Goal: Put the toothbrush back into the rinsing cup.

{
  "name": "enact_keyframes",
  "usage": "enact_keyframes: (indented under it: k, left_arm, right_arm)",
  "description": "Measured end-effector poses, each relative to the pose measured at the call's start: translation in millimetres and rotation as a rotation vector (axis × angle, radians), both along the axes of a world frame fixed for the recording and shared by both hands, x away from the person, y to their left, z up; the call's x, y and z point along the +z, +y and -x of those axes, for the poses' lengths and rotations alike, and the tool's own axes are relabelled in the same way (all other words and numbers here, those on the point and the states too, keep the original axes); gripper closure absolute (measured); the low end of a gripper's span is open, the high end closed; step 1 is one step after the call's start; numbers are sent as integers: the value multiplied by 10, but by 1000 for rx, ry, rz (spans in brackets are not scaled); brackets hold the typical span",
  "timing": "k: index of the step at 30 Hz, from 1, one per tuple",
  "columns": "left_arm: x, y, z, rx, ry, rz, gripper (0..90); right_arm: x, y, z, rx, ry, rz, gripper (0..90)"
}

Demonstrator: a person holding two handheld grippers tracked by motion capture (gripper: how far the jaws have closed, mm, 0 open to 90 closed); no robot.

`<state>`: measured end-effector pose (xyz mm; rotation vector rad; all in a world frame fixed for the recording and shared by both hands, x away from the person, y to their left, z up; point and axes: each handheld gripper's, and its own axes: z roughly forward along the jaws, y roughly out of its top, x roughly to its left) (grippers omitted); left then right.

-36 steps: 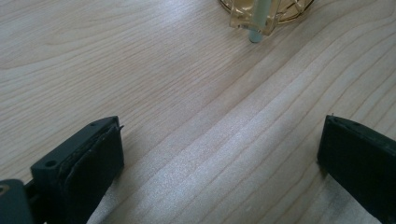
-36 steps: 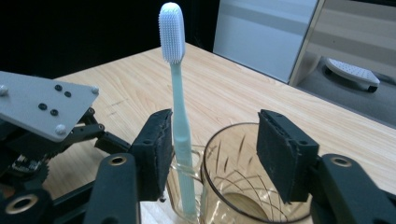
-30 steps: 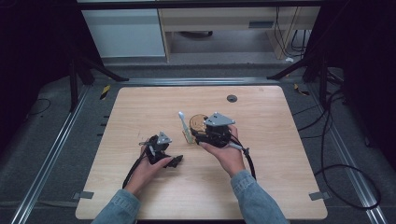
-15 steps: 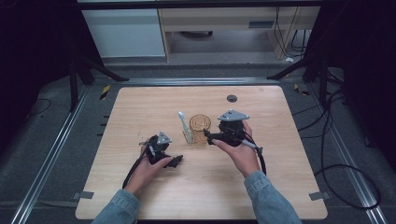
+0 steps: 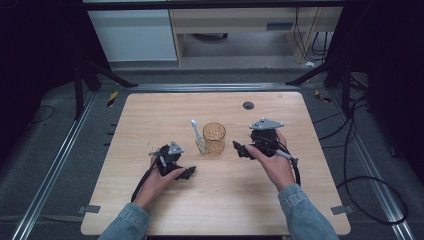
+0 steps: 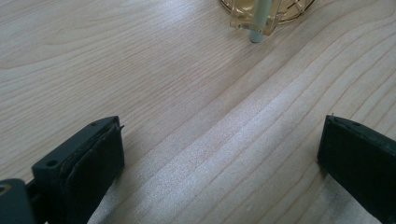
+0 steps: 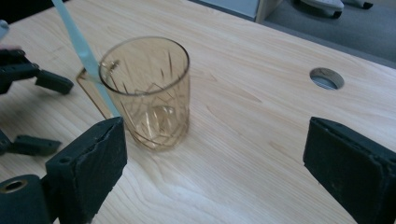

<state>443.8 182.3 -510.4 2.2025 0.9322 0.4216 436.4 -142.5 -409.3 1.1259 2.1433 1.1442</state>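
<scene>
The right gripper [image 5: 246, 148] had just been opening its jaws, which stood wide with nothing between them, just right of the amber glass [image 5: 214, 138]. That glass stood upright on the pale wooden table [image 5: 150, 115], a light toothbrush [image 5: 198, 136] leaning through its handle. The left gripper [image 5: 180, 172], below-left of the glass, was also spread and empty. A round cable hole [image 5: 248, 105] lay beyond the glass; grey floor [image 5: 60, 150] and dark cables [image 5: 370, 200] surrounded the table

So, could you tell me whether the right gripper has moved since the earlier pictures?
Yes. The right gripper has drawn away rightward from the amber cup, nearer the table's right edge, its jaws having just opened, nothing between them.
</scene>
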Motion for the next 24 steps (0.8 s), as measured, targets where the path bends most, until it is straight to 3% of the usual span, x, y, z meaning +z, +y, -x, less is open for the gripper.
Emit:
enact_keyframes:
  k: [14,24]
  left_arm:
    - [0,-1,1,2,-1,0,0]
    - [0,-1,1,1,-1,0,0]
  right_arm:
    - [-103,-493,31,-85,63,49,80]
    - [-336,-804,71,-150,132,78,101]
